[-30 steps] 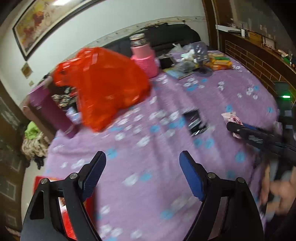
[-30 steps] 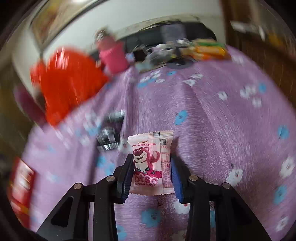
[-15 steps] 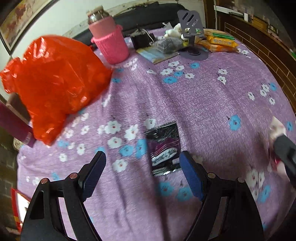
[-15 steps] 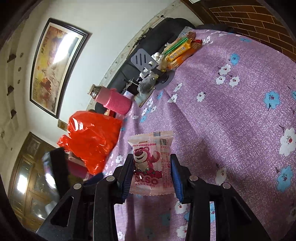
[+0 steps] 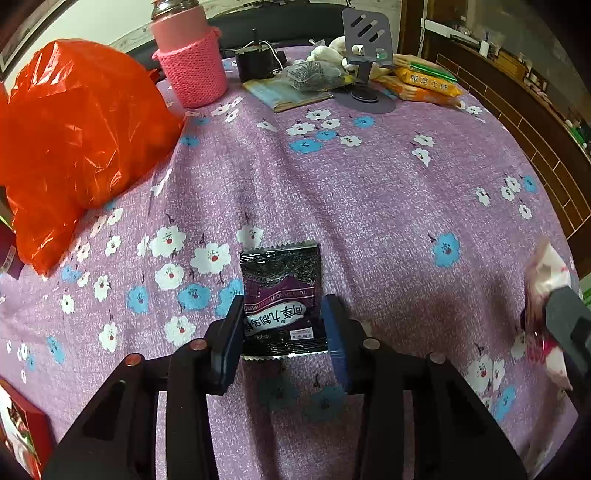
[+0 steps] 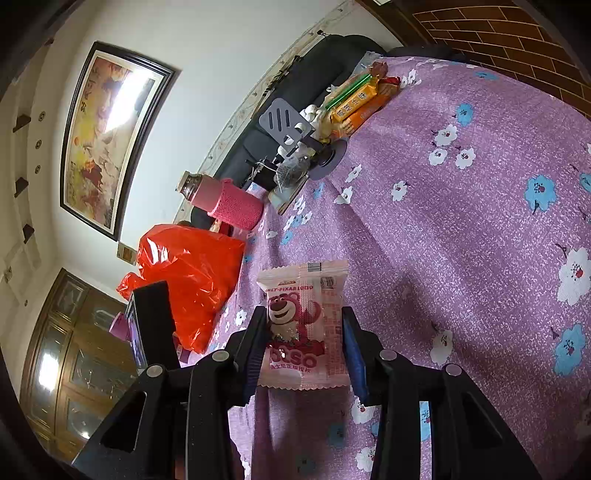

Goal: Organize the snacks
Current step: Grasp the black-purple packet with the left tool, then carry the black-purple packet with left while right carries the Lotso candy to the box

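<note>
The left gripper (image 5: 282, 332) has just been closing, and its blue pads now press both sides of the dark purple snack packet (image 5: 281, 301), low in the middle of the frame on the flowery cloth (image 5: 369, 206). The right gripper (image 6: 304, 347) squeezes the pink bear snack packet (image 6: 304, 325), lifted off the cloth.

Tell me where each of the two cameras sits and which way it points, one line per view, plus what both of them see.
Left wrist: on the left tongs, angled down at the purple floral tablecloth; its pads have just closed on the dark plum packet; right tongs' tip at the right edge.
Right wrist: on the right tongs, rolled sideways, facing across the table to the framed painting; its pads grip a pink bear snack packet.
Shared: red plastic bag, pink-sleeved flask, phone stand, orange biscuit packs.
</note>
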Demonstrator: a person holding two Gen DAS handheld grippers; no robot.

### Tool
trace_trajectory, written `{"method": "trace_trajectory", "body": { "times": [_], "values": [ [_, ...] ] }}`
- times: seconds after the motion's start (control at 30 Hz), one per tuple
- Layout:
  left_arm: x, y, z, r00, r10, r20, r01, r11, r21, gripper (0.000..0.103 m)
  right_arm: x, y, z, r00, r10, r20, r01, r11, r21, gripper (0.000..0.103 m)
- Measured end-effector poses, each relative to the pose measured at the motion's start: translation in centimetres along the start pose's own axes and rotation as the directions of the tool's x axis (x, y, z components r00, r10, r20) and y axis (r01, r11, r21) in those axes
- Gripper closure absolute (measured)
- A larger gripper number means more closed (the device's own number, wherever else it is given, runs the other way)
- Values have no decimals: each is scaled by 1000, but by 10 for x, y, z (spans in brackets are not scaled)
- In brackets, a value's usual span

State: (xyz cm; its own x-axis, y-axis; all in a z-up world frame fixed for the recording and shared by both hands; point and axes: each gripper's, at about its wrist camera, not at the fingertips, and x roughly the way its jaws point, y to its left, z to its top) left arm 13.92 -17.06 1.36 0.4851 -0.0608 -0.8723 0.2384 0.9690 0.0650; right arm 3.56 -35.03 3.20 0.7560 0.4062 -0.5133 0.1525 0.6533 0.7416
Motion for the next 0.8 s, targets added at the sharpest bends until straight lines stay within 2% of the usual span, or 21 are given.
{"method": "trace_trajectory", "body": {
  "times": [0.23,0.33,0.43,0.6,0.7,0.8],
  "values": [
    [-27,17,-27,999,-33,39,34,999,-17,65,3,2,0,1000,-24,-1,24,999,-29,62],
    [-51,33,-56,999,-1,50,2,1000,-11,65,5,2,0,999,-43,0,43,998,-48,62],
    [-82,51,-91,995,35,97,-34,999,-10,65,8,4,-2,999,-48,-7,48,997,-65,62],
    [-134,80,-160,973,155,170,-149,988,-46,65,17,17,-11,998,-55,-32,50,988,-149,62],
    [-147,90,-184,965,185,188,-173,982,-79,65,24,31,-25,997,-34,-70,18,978,-210,62],
    [-151,94,-201,955,208,212,-193,977,-90,65,23,43,-46,989,-84,-123,54,971,-235,62]
  ]
}}
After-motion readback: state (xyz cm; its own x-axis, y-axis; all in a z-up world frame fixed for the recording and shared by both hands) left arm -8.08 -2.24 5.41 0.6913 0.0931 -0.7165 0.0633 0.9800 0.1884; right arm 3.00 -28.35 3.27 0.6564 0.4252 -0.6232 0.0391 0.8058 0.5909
